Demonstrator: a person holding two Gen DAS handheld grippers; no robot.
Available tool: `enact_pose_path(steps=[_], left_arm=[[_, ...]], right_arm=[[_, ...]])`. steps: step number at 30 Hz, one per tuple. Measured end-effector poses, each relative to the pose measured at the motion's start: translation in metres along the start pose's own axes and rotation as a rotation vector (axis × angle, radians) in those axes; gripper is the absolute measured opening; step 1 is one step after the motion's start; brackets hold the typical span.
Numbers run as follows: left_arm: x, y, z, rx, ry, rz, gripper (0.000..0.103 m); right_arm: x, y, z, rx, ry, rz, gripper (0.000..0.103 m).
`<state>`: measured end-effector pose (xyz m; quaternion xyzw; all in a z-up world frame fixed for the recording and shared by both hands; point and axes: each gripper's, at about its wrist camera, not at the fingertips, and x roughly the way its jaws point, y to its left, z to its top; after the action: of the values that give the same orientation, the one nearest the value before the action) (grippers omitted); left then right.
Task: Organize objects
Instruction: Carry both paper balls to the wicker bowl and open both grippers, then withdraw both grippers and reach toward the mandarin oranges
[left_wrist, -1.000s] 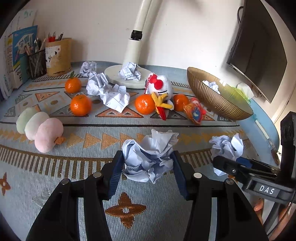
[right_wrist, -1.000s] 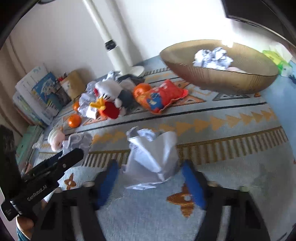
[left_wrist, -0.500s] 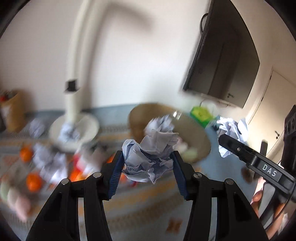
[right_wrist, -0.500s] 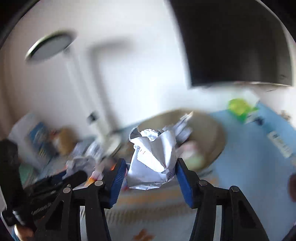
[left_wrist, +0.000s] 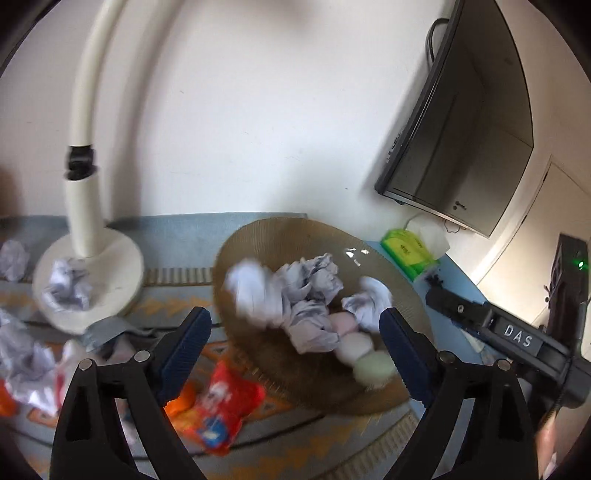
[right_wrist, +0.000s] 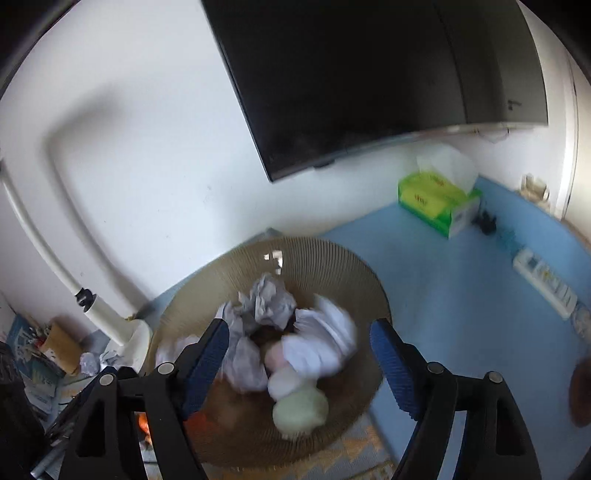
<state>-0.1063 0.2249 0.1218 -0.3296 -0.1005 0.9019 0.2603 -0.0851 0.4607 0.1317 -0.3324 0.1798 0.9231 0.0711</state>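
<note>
With both paper balls let go above the bowl (left_wrist: 258, 236), I note my left gripper (left_wrist: 295, 332) and right gripper (right_wrist: 299, 343) standing spread, jaws just opened, nothing between the pads. The released paper, blurred (left_wrist: 255, 295) on the left side and blurred (right_wrist: 325, 343) on the right, sits over the heap of crumpled sheets (left_wrist: 314, 280) and pastel soft balls (left_wrist: 371, 365) already inside. Risk one: the heap is high and paper is light, so a ball may bounce or roll over the rim onto the cloth. Risk two: both tools crowd one bowl, so withdrawing carelessly could clip the rim or each other. More paper (left_wrist: 66, 284) near the lamp base (left_wrist: 110, 258) remains uncollected.
</note>
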Motion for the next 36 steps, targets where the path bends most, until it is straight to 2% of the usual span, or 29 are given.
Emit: enact_pose_path(steps=[5,11,14,17,19,21,22,25,27,28,32,36], left_arm=[[-0.057,0.006,-0.021,0.043,-0.052,0.050,0.092],[-0.142,0.037,-0.060,0.061,-0.114,0.138,0.092],[-0.163,0.058,-0.084,0.063,-0.118,0.210,0.092],[-0.170,0.096,-0.111,-0.009,-0.114,0.269,0.092],[-0.164,0.120,-0.122,-0.071,-0.076,0.246,0.092],[-0.153,0.132,-0.130,-0.085,-0.031,0.159,0.092],[-0.146,0.135,-0.132,-0.077,-0.004,0.139,0.092],[-0.140,0.132,-0.132,-0.052,-0.001,0.138,0.092],[-0.140,0.130,-0.134,-0.033,-0.001,0.145,0.092],[-0.141,0.129,-0.135,-0.031,-0.001,0.139,0.092],[-0.143,0.132,-0.136,-0.049,-0.010,0.135,0.092],[-0.146,0.134,-0.138,-0.062,-0.018,0.142,0.092]], right_arm=[[-0.021,0.025,-0.037,-0.034,0.049,0.102,0.078],[-0.059,0.081,-0.089,-0.138,0.039,0.224,0.078],[-0.060,0.107,-0.126,-0.225,0.041,0.236,0.078],[-0.048,0.125,-0.163,-0.306,0.050,0.237,0.078],[-0.039,0.134,-0.180,-0.350,0.050,0.228,0.078],[-0.031,0.139,-0.191,-0.375,0.061,0.229,0.078],[-0.027,0.140,-0.196,-0.382,0.066,0.236,0.078],[-0.017,0.142,-0.201,-0.408,0.087,0.203,0.079],[-0.015,0.142,-0.202,-0.410,0.093,0.209,0.089],[-0.015,0.141,-0.203,-0.413,0.096,0.213,0.090],[-0.013,0.138,-0.201,-0.397,0.107,0.223,0.091],[-0.012,0.126,-0.193,-0.322,0.113,0.251,0.091]])
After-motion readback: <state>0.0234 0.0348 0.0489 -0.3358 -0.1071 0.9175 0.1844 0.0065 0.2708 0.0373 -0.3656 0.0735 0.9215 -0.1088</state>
